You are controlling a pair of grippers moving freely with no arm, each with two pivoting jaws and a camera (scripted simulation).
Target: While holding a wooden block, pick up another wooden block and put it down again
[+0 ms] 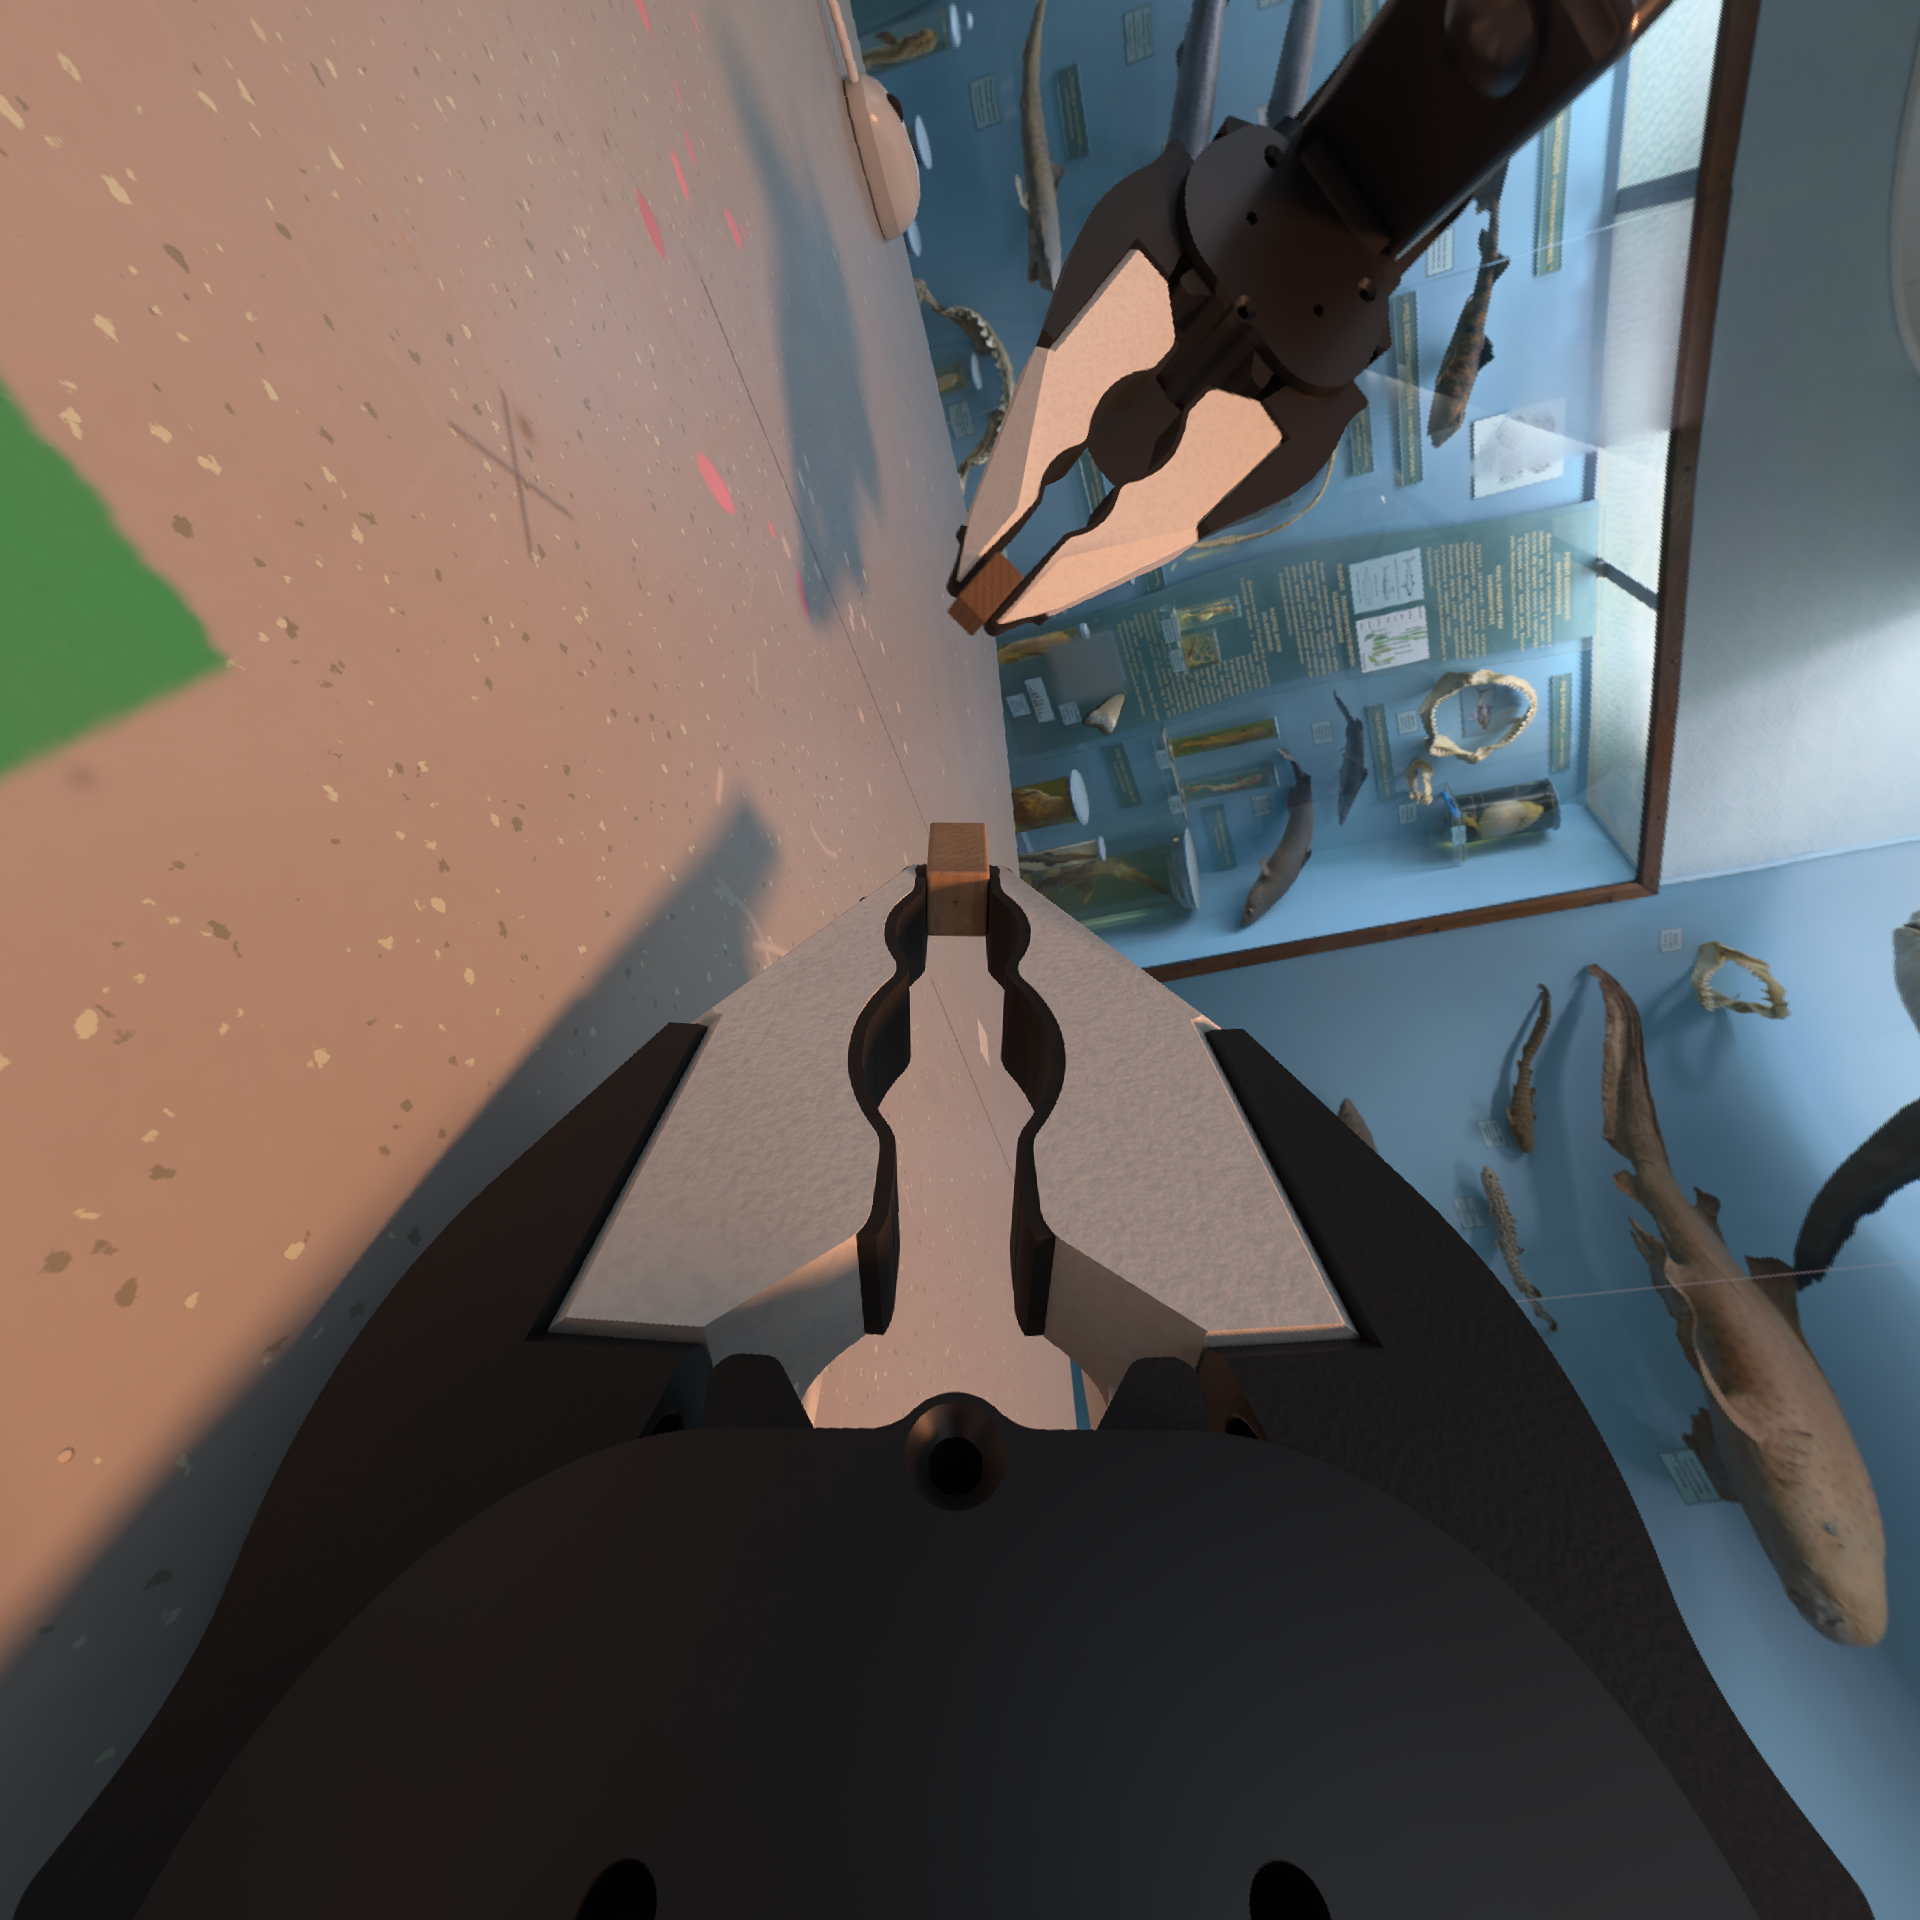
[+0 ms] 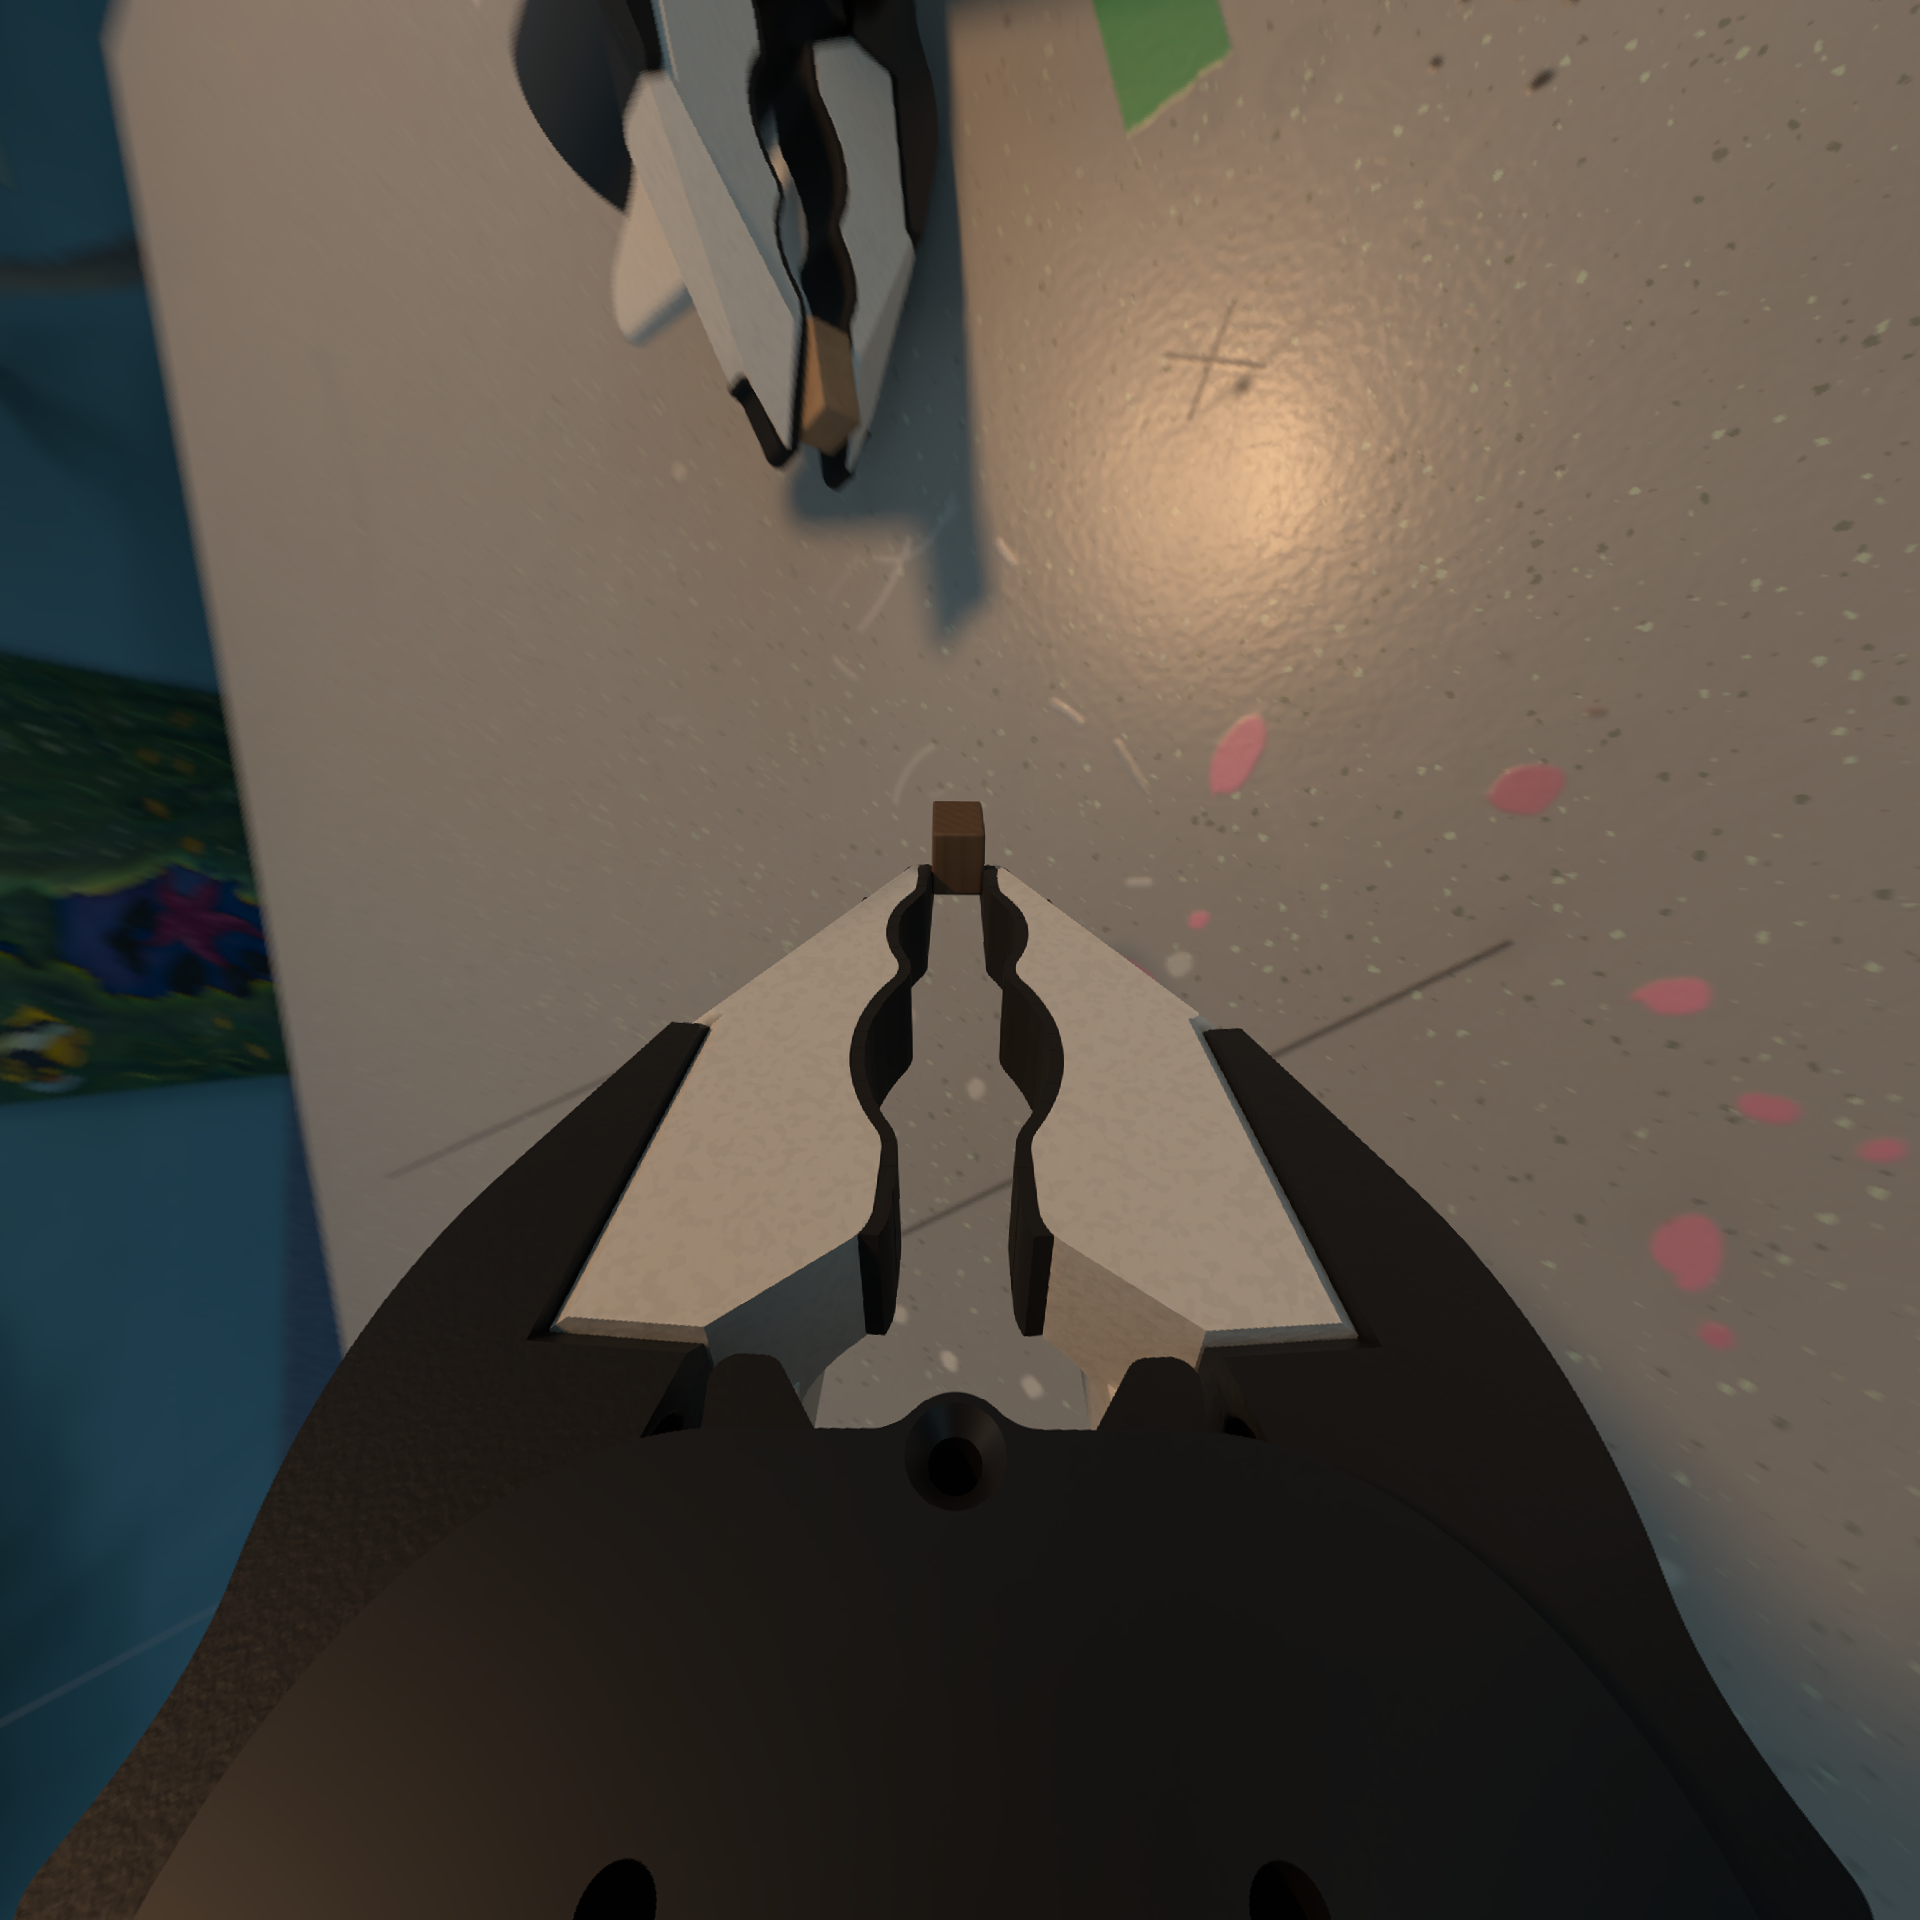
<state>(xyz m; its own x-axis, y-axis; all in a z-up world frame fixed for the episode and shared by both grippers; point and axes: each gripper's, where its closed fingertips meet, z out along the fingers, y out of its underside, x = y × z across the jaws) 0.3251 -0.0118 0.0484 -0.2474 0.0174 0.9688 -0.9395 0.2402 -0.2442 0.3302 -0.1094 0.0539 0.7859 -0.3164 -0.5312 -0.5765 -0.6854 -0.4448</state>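
My left gripper is shut on a light wooden block held at its fingertips, above the speckled table. My right gripper is shut on a darker wooden block, also above the table. In the left wrist view the right gripper shows at the upper middle with its block at the tips. In the right wrist view the left gripper shows at the top with its block. Both blocks are off the table.
The table has a green patch, pink spots and a pencilled cross. Its edge runs close to both grippers. Beyond it are a blue wall with a display case of fish and a white round object.
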